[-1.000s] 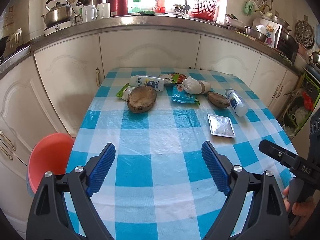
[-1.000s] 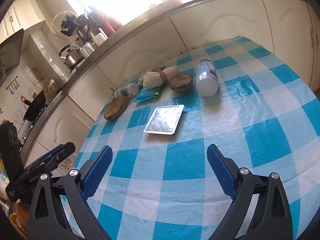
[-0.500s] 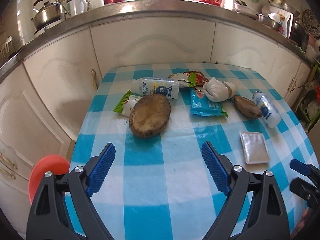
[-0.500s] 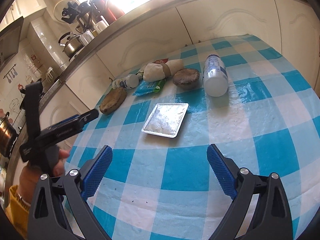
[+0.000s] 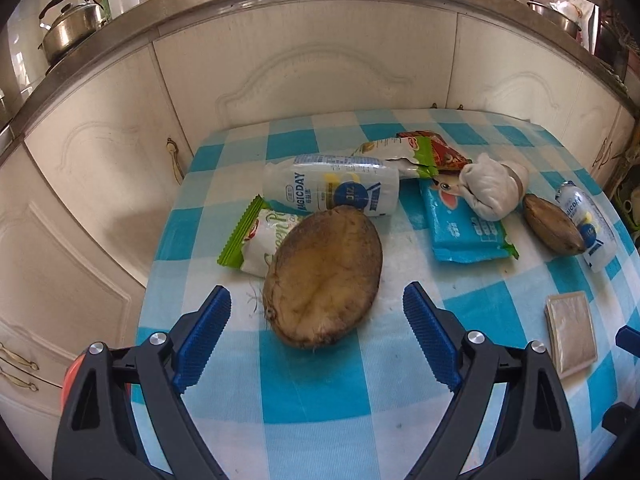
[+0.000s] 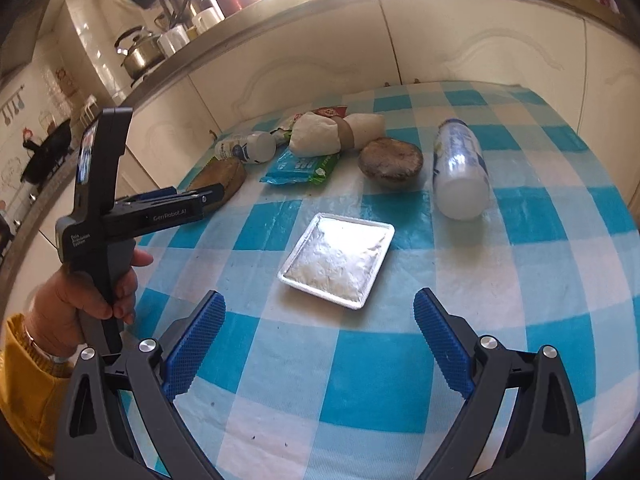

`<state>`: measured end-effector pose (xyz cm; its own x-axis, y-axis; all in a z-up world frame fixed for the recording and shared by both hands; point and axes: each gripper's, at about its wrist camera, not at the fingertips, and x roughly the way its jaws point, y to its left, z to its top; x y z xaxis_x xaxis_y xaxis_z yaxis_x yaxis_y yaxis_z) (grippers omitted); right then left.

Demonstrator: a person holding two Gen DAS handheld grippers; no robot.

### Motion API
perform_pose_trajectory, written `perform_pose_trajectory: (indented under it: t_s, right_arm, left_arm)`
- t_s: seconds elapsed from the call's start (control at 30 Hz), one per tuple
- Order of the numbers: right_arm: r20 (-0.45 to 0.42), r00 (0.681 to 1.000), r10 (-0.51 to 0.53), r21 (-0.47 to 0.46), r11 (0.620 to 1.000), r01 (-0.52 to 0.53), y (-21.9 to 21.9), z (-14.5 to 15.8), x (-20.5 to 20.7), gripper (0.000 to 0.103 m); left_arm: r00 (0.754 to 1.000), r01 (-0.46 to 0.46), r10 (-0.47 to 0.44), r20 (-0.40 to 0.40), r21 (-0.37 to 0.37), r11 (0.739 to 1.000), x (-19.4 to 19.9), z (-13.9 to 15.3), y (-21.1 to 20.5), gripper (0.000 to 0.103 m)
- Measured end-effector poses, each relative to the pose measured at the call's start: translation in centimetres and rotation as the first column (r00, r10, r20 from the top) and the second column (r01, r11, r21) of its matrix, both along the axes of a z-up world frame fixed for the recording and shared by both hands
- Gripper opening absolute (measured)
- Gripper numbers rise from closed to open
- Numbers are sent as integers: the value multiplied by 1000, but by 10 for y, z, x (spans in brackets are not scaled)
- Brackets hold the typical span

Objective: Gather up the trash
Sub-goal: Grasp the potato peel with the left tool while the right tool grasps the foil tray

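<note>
The left gripper (image 5: 316, 334) hovers with jaws spread around the near end of a brown husk half (image 5: 324, 276) on the checked worktop (image 5: 316, 392); the right gripper (image 6: 320, 342), jaws spread, faces a foil tray (image 6: 338, 264).

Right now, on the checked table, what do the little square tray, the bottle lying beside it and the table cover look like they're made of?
Tray: probably thin aluminium foil; silvery, crinkled, with a pressed rim. Bottle: likely translucent plastic, milky white, with a printed blue label. Table cover: looks like plastic or vinyl sheet; it has a glossy sheen with soft glare, though coated cloth is possible.
</note>
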<state>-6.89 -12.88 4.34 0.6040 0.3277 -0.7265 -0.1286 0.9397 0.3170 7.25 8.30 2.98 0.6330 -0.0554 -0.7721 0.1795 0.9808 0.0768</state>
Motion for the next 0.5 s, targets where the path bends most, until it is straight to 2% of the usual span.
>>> perform_pose_trajectory:
  t_s: [0.27,0.5]
  right_arm:
    - [-58,998,5,-76,997,-10,12,-10,26,94]
    - [-52,999,7,-139,990,-14,21,-11,40,94]
  left_arm:
    - [1000,-11,11,-4,-35,999,11,-3,2,88]
    - [999,-29,28,-22,-50,998,17,-6,4,77]
